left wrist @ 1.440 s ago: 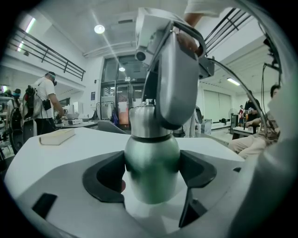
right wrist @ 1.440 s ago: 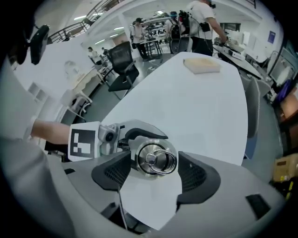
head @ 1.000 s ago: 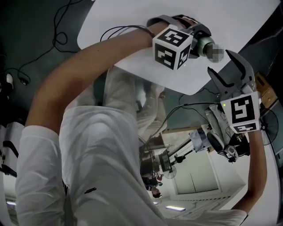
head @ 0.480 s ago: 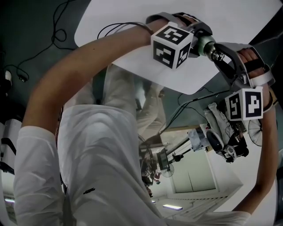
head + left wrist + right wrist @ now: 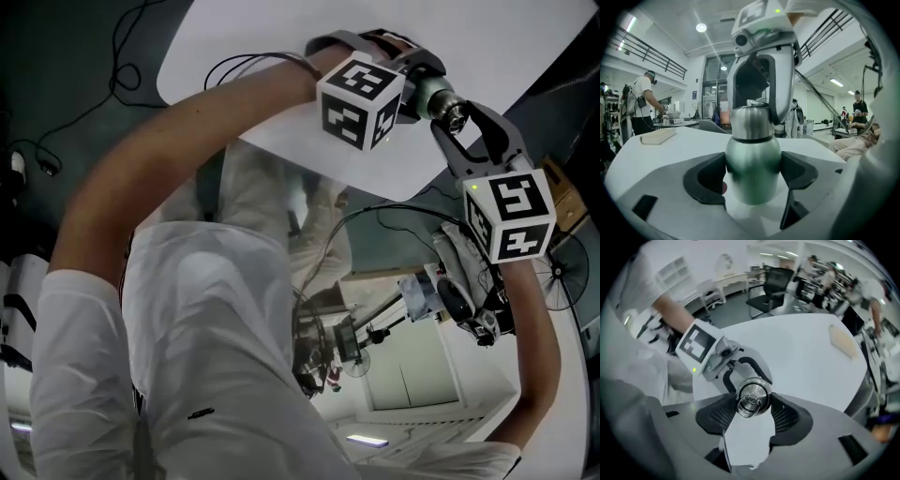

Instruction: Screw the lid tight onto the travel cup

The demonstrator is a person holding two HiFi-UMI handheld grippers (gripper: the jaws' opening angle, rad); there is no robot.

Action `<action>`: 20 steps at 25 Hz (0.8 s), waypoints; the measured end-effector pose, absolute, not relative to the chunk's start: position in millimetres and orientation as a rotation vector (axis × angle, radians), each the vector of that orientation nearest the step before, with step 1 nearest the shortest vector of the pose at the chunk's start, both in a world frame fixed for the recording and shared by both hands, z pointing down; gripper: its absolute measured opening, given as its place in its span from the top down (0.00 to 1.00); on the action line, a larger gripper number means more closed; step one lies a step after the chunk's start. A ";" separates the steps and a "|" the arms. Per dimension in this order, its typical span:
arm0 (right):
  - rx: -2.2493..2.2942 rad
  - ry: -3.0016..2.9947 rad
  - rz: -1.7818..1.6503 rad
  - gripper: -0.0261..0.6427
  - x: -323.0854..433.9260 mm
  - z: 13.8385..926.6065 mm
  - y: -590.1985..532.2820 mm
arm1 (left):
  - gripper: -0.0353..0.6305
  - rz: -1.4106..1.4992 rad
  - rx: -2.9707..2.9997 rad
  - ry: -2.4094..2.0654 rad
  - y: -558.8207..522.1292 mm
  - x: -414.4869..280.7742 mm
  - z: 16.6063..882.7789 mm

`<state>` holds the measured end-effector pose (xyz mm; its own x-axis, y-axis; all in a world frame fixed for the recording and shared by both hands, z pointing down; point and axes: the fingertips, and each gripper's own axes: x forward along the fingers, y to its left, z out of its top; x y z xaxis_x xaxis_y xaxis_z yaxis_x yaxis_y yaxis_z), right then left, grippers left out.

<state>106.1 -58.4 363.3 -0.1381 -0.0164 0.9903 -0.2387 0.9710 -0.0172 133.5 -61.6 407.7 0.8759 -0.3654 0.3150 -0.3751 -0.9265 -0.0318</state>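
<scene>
The left gripper (image 5: 752, 174) lay almost level, and its jaws were closed on the round belly of the cup (image 5: 752, 152), one dark pad on each side. The cup stood upright near the tabletop (image 5: 806, 357) edge on the person's side. Whether its bottom really rested on the tabletop, I could not tell for sure. The lid (image 5: 751, 123) sat on the cup's neck with a small ring on top.

The right gripper (image 5: 751, 405) pointed down from above. Its jaws had just been closing, with the lid between them, and the ribbed pads pressed on the lid's side wall.

The cup looked like smooth steel, so stiff, not fragile, probably light if empty, but slippery under a twist. I judge that the belly was the right place to hold against turning. The lid should be taken by its wall, not by the loose ring.
</scene>
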 end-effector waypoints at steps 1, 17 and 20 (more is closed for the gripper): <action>0.283 -1.696 0.277 0.62 108.6 363.0 -60.4 | 0.41 0.500 3.012 -0.597 -62.3 134.8 407.3; 0.165 -1.791 0.047 0.54 96.8 333.0 -60.8 | 0.41 0.509 3.012 -0.592 -68.2 140.2 406.4; -0.035 -1.754 -0.020 0.54 98.3 330.4 -50.3 | 0.41 0.509 3.013 -0.590 -67.0 140.4 404.7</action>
<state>98.3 -50.3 330.4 -0.1820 0.0124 0.9832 0.0346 0.9994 -0.0062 140.4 -67.0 404.7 0.8746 -0.3620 0.3224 -0.3718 -0.9277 -0.0331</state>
